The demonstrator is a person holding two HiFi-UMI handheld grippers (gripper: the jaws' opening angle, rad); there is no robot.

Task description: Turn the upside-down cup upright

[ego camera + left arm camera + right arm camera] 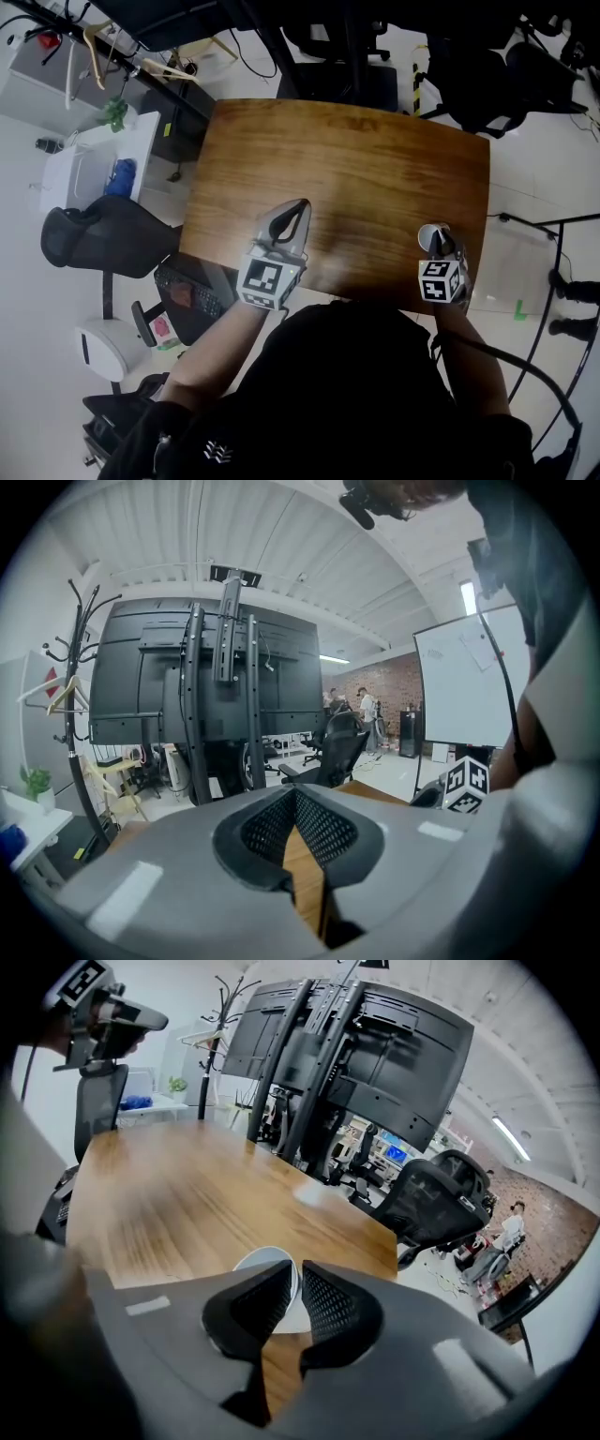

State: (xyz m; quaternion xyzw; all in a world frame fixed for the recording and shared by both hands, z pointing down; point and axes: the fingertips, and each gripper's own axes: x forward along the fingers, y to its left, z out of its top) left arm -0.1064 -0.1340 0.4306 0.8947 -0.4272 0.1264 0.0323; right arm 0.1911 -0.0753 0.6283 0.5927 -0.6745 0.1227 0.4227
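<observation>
A white cup (429, 235) stands on the wooden table (347, 169) near its front right corner, mouth upward as far as I can tell. My right gripper (437, 246) reaches down onto it from the near side. In the right gripper view the cup (258, 1262) has its wall caught in the thin slit between the two pads, with my right gripper (298, 1274) shut on that rim. My left gripper (298, 208) rests over the table's middle front, its tips together and nothing in them. In its own view the left gripper (295, 794) shows only wood behind the pads.
A black office chair (103, 239) and a white side desk (94, 164) stand left of the table. Beyond the far edge are a black chair (436, 1204) and a tall black screen frame (225, 677). The person's body is at the table's front edge.
</observation>
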